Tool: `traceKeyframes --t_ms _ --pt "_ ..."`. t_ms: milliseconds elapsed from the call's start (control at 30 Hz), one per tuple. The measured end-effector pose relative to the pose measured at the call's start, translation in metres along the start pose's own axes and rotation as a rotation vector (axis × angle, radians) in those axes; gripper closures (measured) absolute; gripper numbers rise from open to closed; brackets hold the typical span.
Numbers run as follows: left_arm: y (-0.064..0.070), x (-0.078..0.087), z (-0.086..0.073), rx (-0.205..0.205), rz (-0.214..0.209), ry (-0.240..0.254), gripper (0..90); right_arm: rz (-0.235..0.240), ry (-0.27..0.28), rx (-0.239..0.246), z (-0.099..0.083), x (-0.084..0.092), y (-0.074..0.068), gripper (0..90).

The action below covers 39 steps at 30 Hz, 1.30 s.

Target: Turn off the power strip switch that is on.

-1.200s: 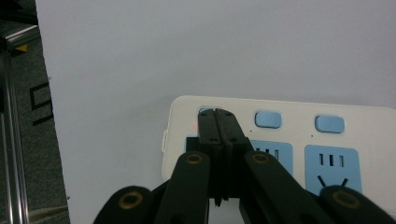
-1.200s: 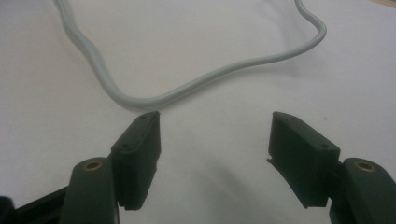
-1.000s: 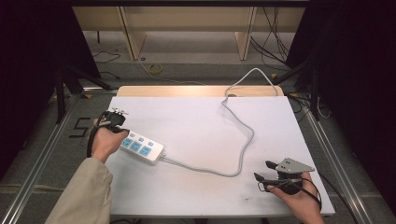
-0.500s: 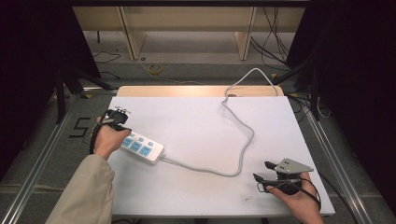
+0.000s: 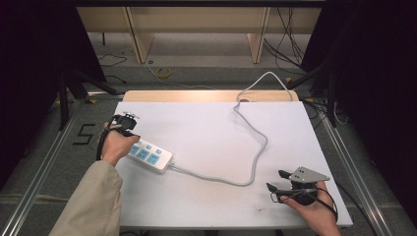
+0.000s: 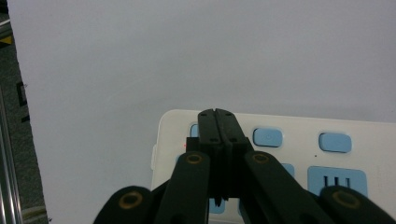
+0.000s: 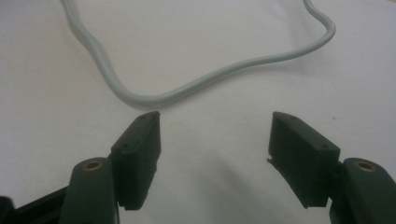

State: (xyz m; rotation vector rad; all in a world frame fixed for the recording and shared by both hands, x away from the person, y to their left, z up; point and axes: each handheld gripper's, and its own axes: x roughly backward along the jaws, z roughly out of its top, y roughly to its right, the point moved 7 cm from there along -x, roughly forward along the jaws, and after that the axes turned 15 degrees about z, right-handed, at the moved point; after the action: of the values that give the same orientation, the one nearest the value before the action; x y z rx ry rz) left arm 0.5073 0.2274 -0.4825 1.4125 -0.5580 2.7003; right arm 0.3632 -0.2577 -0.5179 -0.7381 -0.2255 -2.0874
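A white power strip [image 5: 150, 156] with blue sockets and blue buttons lies at the table's left side. Its grey cable [image 5: 255, 157] loops across the white tabletop and off the far edge. A person's left hand [image 5: 117, 145] covers the strip's left end. In the left gripper view my left gripper [image 6: 218, 122] is shut with nothing in it. Its tips are over the strip [image 6: 289, 156] beside a blue button, and I cannot tell if they touch. My right gripper [image 5: 276, 180] rests near the front right corner, open and empty [image 7: 215, 135], facing a bend of the cable [image 7: 187, 91].
The white tabletop [image 5: 206, 128] has a wooden strip along its far edge. Metal rails run along the floor on both sides. Wooden shelf legs and loose floor cables lie beyond the table.
The left hand has edged slightly toward the power strip and now covers more of its end. The right gripper has not moved.
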Motion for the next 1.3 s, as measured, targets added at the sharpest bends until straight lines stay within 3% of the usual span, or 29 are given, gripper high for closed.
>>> traceKeyframes --t_ms 533,1300 --pt "-0.003 -0.005 0.002 -0.004 0.024 -0.013 89.9 0.002 0.0 0.0 0.0 0.0 0.0 35.3" --pt "-0.004 -0.012 0.004 0.011 0.026 -0.03 89.9 0.005 -0.002 0.003 0.0 0.0 0.0 35.2"
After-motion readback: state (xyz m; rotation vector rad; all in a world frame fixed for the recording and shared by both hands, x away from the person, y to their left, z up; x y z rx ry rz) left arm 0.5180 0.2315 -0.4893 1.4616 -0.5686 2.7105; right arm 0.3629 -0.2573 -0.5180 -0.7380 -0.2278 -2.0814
